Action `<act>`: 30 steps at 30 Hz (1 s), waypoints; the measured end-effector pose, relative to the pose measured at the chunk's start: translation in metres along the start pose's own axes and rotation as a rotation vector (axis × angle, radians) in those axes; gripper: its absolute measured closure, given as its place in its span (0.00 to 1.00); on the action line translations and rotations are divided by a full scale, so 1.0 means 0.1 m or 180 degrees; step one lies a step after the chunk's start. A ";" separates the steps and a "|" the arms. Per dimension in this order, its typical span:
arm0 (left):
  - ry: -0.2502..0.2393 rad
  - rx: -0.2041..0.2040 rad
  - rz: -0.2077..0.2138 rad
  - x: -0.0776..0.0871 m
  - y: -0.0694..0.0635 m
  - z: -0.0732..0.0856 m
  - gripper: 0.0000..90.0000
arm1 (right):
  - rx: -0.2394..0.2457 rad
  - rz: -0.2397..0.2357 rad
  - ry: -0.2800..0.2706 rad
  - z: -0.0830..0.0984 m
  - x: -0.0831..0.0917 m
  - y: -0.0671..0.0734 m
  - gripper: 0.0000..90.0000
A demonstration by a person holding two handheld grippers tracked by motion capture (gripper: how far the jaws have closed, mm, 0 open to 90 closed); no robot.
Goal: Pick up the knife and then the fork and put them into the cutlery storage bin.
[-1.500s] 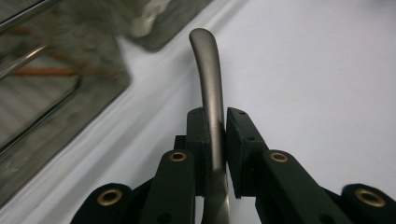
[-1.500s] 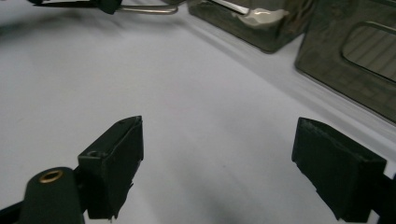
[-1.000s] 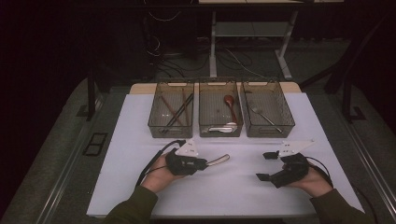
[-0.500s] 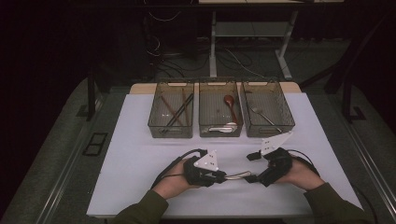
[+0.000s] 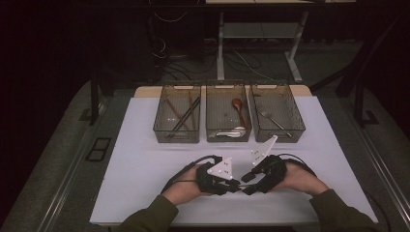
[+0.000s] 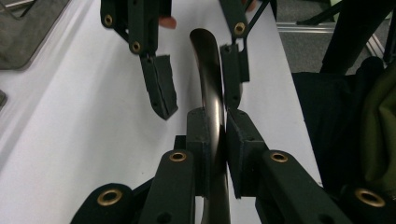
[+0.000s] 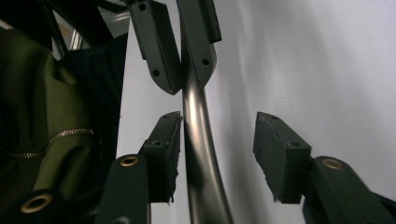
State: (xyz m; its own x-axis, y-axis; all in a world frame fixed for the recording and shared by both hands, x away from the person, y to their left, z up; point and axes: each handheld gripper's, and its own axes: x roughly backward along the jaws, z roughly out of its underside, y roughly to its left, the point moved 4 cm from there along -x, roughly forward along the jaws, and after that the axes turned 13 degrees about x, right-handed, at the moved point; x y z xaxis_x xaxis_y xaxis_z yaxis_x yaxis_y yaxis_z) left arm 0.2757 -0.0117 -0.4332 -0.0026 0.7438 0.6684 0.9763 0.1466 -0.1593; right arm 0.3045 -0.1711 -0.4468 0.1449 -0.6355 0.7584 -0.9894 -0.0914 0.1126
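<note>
Just in front of the middle bin (image 5: 228,133), low over the white mat (image 5: 140,145), both grippers have met nose to nose for what looks like a handoff. The left gripper (image 6: 219,133) is clamped on a metal utensil handle (image 6: 210,79), pads squeezing it on both sides. You can't see which end sticks out the back, so I can't tell if it's a spoon or a fork.

The right gripper (image 7: 217,140) is the interesting one. Its jaws have just been closing, with the handle (image 7: 198,154) between them. One pad sits right against the metal, the other is clearly apart from it with mat showing through the gap. So not gripping yet, I'd say, just framing it.

Behind the grippers, three bins stand in a row: to the left of the middle bin is the chopstick bin (image 5: 177,118), the middle one has a wooden spoon (image 5: 238,106) and a pale one, and to its right is the fork bin (image 5: 276,116).

Progress-wise, my read: pickup is done and the piece is off the mat. What's left is the right side finishing its squeeze, the left letting go, then carrying it to whichever bin matches.
</note>
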 end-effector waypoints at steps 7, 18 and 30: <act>-0.0021 -0.0033 0.0012 0.00 0.00 0.00 0.88 | 0.0105 -0.0219 0.0027 -0.03 -0.05 0.05 0.84; -0.0061 -0.0070 0.0040 0.04 -0.01 -0.01 0.99 | 0.0324 -0.0126 0.0114 0.00 -0.05 0.09 0.93; -0.0279 0.0239 -0.0039 0.17 0.10 0.04 0.85 | 0.0291 0.0136 -0.0010 0.03 0.07 0.03 0.92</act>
State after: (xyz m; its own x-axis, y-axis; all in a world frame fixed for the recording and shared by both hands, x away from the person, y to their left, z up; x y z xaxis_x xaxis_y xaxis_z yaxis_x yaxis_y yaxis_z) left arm 0.2849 0.0056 -0.4264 -0.0367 0.7953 0.6050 0.9571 0.2021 -0.2076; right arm 0.3020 -0.1781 -0.4430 0.1027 -0.6427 0.7592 -0.9908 -0.1335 0.0210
